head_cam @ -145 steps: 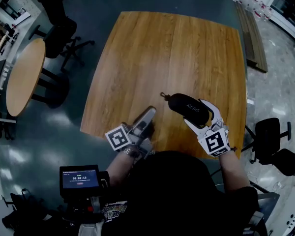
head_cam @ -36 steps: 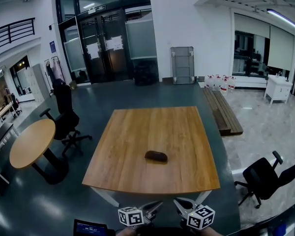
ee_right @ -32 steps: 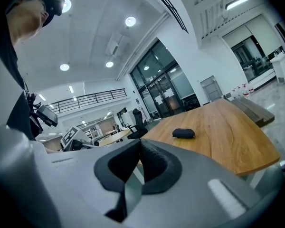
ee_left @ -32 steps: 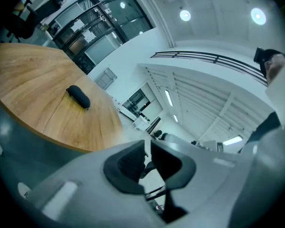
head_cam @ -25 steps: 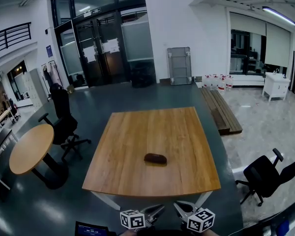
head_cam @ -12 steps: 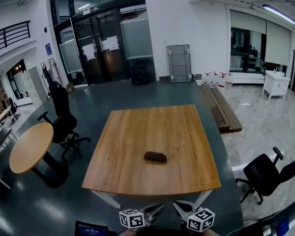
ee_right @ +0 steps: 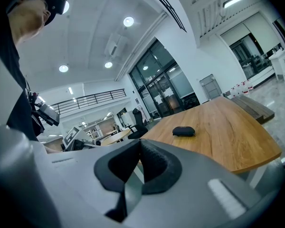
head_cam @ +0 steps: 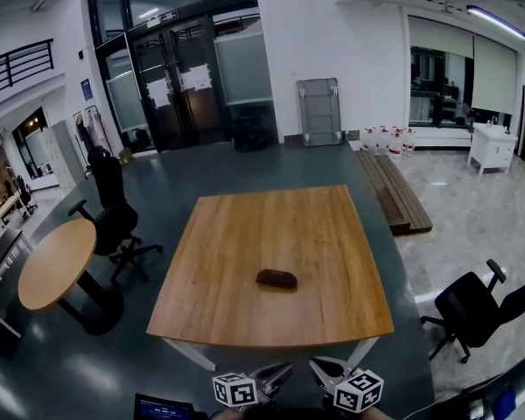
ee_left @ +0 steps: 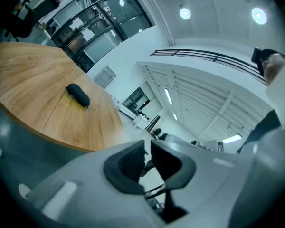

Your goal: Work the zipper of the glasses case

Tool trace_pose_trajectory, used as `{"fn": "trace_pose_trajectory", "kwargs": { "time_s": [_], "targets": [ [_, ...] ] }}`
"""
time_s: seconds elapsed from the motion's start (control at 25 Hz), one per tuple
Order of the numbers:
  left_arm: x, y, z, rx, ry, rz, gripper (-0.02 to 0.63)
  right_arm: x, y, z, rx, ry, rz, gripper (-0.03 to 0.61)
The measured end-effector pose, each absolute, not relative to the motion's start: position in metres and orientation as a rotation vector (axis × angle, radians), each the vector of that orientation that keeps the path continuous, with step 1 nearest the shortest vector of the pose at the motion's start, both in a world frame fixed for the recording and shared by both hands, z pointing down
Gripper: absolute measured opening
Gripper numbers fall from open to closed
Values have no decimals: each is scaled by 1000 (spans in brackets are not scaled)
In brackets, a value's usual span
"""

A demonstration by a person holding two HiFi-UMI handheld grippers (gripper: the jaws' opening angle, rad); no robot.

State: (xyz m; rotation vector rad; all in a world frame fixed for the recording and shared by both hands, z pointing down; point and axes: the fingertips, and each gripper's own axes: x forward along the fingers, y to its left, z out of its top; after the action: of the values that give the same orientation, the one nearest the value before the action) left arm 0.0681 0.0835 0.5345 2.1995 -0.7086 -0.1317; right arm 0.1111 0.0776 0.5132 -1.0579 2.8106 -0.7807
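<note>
Two tools hover: left hand-held gripper (head_cam: 283, 372) slightly parted, right hand-held gripper (head_cam: 317, 367) clenched, both empty. Glasses case (head_cam: 276, 279) lies on the worktop (head_cam: 245, 234).

The left claw (head_cam: 283, 373) seems parted by a thin slit and holds nothing. The right claw (head_cam: 318, 368), just beside it, is pressed closed.

The glasses case (head_cam: 276, 279) is far out on the table (head_cam: 245, 234), only a dark lump, and its zipper is too small to make out in any view. At the bottom edge of the head view, the left tongs (head_cam: 283, 374) and right tongs (head_cam: 317, 367) are cut off just behind their marker cubes. A small screen (head_cam: 162, 407) is clipped there too, its print unreadable.
</note>
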Motion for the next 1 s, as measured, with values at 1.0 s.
{"fn": "trace_pose_trajectory", "kwargs": {
  "time_s": [1.0],
  "targets": [
    [76, 85, 540, 2189, -689, -114, 35, 117, 80, 518, -1066, 2814, -784, 6]
  ]
}}
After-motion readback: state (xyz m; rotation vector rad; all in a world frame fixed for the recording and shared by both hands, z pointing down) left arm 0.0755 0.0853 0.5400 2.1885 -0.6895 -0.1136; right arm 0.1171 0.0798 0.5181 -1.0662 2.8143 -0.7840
